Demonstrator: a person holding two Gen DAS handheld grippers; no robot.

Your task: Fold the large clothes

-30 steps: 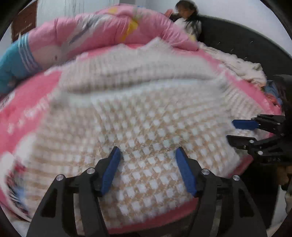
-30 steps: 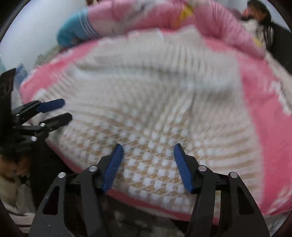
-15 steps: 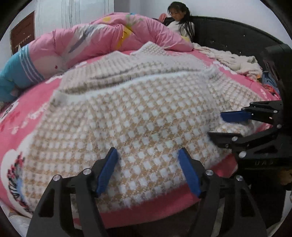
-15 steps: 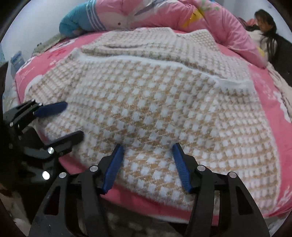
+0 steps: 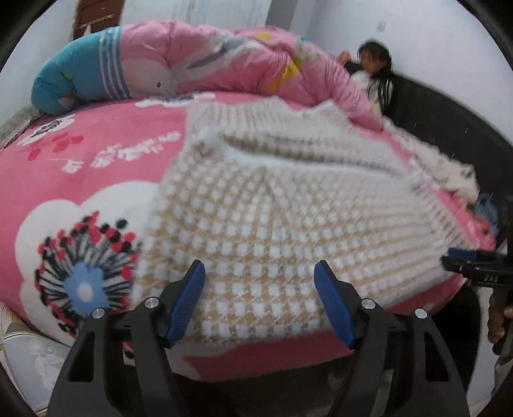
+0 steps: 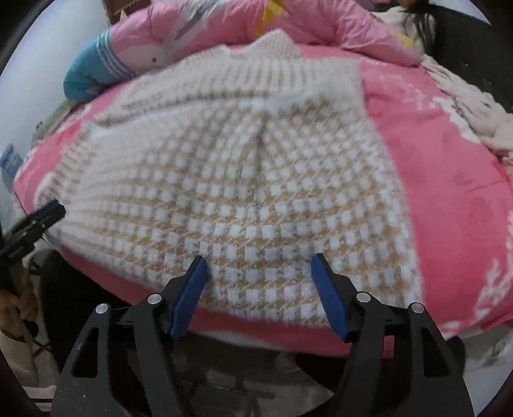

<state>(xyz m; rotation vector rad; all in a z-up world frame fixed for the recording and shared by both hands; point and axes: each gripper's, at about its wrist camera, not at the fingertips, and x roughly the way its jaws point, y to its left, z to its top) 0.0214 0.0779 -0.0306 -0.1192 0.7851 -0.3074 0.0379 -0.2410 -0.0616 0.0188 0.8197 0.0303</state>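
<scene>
A fluffy tan-and-white checked knit sweater lies spread flat on the pink bedsheet, its hem at the bed's near edge. My left gripper hovers open over the hem near its left end, with nothing pinched between the blue pads. My right gripper hangs over the hem further right. Its jaws are opening and the pads press on nothing. Each wrist view catches the other gripper at its edge: the right gripper and the left gripper. The pictures are motion-blurred.
A rolled pink quilt with a teal end lies along the far side. A person sits at the back by the dark headboard. A crumpled white blanket lies at the right. Floor shows below the bed's edge.
The two grippers have drawn apart along the hem, the left one leftward and the right one rightward. The right jaws stand a little wider. The sweater has not moved.
</scene>
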